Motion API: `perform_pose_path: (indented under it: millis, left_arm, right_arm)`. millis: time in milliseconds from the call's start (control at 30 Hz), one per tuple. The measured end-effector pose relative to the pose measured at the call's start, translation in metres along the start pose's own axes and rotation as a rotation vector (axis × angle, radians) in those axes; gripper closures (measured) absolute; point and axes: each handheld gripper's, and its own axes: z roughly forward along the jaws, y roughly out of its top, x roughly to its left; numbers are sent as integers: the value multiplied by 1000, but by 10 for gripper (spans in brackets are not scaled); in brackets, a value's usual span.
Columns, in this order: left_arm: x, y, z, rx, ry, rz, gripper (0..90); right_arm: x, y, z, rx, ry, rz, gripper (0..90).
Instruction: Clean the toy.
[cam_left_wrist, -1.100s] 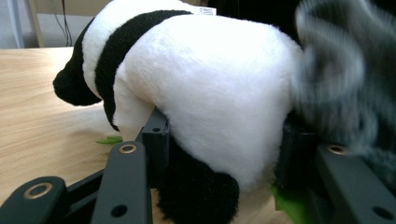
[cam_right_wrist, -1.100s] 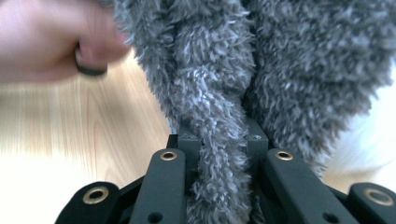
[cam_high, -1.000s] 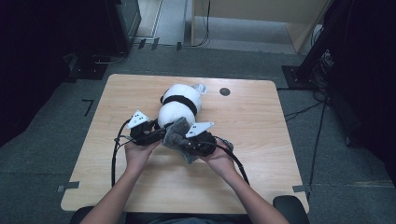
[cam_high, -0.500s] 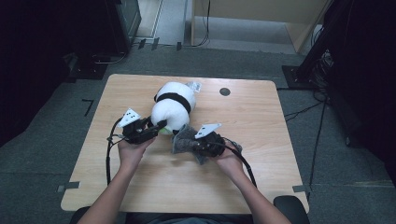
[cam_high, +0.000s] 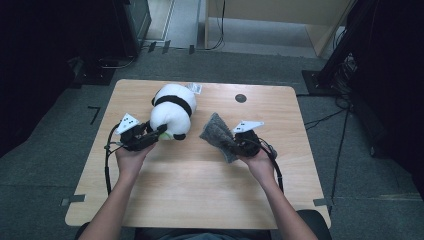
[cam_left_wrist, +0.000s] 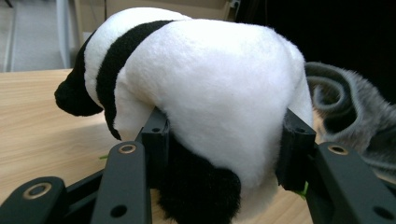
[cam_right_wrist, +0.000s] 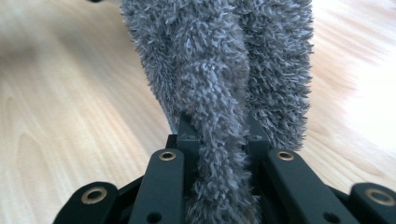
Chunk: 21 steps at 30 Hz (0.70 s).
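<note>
A black and white plush panda (cam_high: 172, 110) lies on the wooden table (cam_high: 200, 185), left of centre. My left gripper (cam_high: 159, 131) is shut on the panda's near end; in the left gripper view the two pads press into the white body (cam_left_wrist: 219, 93) from both sides. A grey fluffy cloth (cam_high: 218, 135) hangs bunched from my right gripper (cam_high: 235, 142), right of centre and apart from the panda. The right gripper view has the jaws squeezed on a fold of that grey cloth (cam_right_wrist: 219, 93), just above the tabletop.
A small dark round hole (cam_high: 240, 98) sits in the table near its far edge. A white tag (cam_high: 195, 88) lies behind the panda. Cables trail from both grippers toward the near edge. Dark equipment and floor cables surround the table.
My hands have drawn apart: the left gripper went left with the panda, and the right gripper went right with the grey cloth, which has come off the panda.
</note>
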Motion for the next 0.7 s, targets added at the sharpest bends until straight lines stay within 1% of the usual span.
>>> perform_pose_path:
  millis: [33,67,100,133,167,200,333,433,467,533,567,600,700]
  left_arm:
    - [0,0,0,0,0,0,495]
    - [4,0,-2,-1,11,-1,495]
    - [4,0,-2,-1,11,-1,495]
    - [9,-1,-3,3,20,2,495]
    - [9,-1,-3,3,20,2,495]
    - [12,-1,-4,9,24,-2,495]
    - [20,-1,-7,14,32,-3,494]
    - [27,-2,-9,20,28,-17,493]
    - [29,-3,-9,26,29,-20,492]
    - [31,-4,-9,37,36,-6,492]
    - [31,-4,-9,37,36,-6,490]
    - [35,-6,-8,57,52,7,488]
    - [42,-10,-6,82,65,4,485]
  right_arm:
    - [0,0,0,0,0,0,758]
    - [-8,-1,-4,-6,-21,21,758]
    - [-11,-2,-6,-10,-29,29,758]
    - [-15,-3,-8,-14,-35,36,758]
    - [-15,-3,-8,-14,-35,36,758]
    - [-21,-5,-11,-18,-50,51,758]
    - [-32,-9,-15,-26,-79,68,757]
    - [-41,-13,-18,-29,-94,84,754]
    - [-43,-14,-18,-33,-102,87,752]
    - [-49,-18,-19,-36,-119,88,751]
    - [-52,-19,-20,-34,-123,94,752]
    - [-55,-20,-20,-32,-130,102,752]
    - [-65,-25,-20,-33,-146,134,751]
